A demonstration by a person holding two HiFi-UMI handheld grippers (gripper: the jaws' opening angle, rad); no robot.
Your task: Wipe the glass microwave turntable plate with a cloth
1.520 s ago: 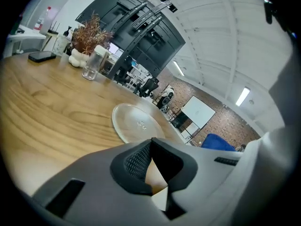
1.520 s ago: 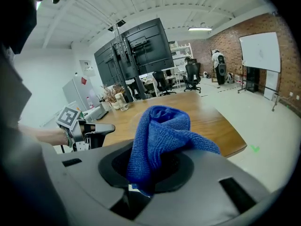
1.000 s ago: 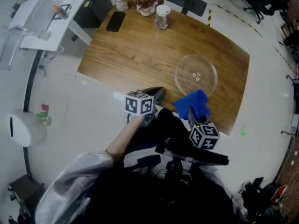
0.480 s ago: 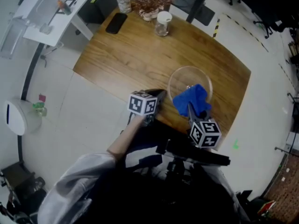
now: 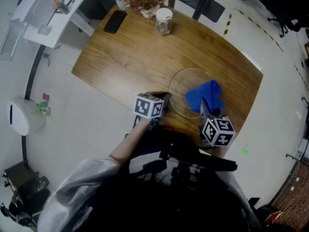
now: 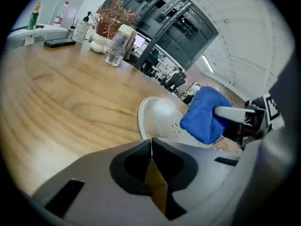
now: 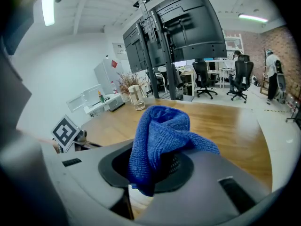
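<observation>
The glass turntable plate [image 5: 179, 88], lying flat near the front edge of the bench [image 5: 130, 52], could be skidded toward that edge once pressed — nothing steadies it, the left tongs [image 6: 151, 142] being pressed together, empty, just beside it — while the blue cloth [image 7: 160, 135] is pinched by the right tongs [image 5: 205, 108] over its right side.

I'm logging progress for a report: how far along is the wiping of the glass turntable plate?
Done: the blue cloth is clamped in the right hand-held gripper. In hand: it hangs over the round clear glass plate; contact cannot be told. Left: the wiping itself; the left hand-held gripper is shut and empty beside the plate.
</observation>
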